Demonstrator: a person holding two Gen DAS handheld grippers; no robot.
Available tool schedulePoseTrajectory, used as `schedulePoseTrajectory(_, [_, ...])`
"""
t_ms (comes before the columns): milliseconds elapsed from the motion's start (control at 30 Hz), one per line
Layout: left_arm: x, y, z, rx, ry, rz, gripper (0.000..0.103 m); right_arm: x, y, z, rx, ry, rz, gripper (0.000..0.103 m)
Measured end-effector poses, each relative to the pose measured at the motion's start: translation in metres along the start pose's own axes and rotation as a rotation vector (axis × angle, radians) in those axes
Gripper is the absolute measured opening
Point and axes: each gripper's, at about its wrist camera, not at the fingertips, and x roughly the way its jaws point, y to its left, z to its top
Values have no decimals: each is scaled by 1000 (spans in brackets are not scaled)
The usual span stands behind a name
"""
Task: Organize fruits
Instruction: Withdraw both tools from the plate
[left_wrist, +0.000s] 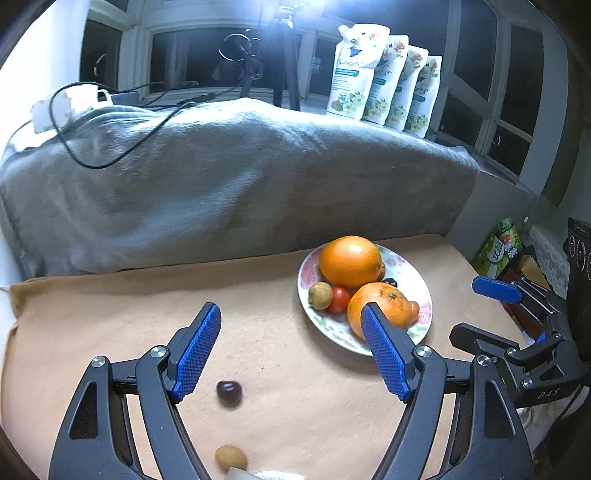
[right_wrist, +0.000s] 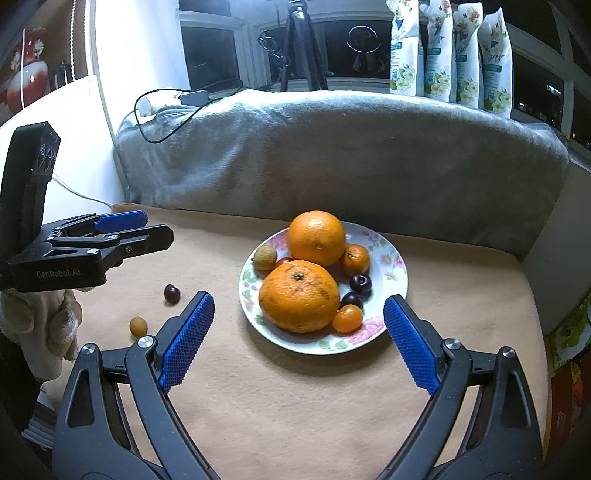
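Beige cloth (right_wrist: 295, 406): longan (left_wrist: 231, 459) half cut off.

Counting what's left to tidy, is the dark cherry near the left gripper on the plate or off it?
Off: the cherry lies on the tan cloth, apart from the plate.

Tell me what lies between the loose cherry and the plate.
In the right wrist view, only bare tan cloth lies between the cherry and the plate; nothing else sits there.

A tan cloth-covered table (right_wrist: 295, 398) carries a floral plate (right_wrist: 388, 258), a cherry (right_wrist: 172, 293) and a longan (right_wrist: 138, 326).
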Motion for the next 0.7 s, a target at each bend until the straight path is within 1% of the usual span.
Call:
schedulePoseTrajectory(267, [-14,24,-9,-34,1,24,78,1,23,1,-35,2,16,95])
schedulePoseTrajectory(367, [-19,36,-14,-48,-1,40,78,3,33,1,-51,5,30,95])
schedulePoseTrajectory(567, [-30,70,-25,-106,2,71,78,13,55,-1,-86,21,70,95])
schedulePoseTrajectory(700, [-36,84,-36,-125,3,91,78,22,67,0,-99,33,101,95])
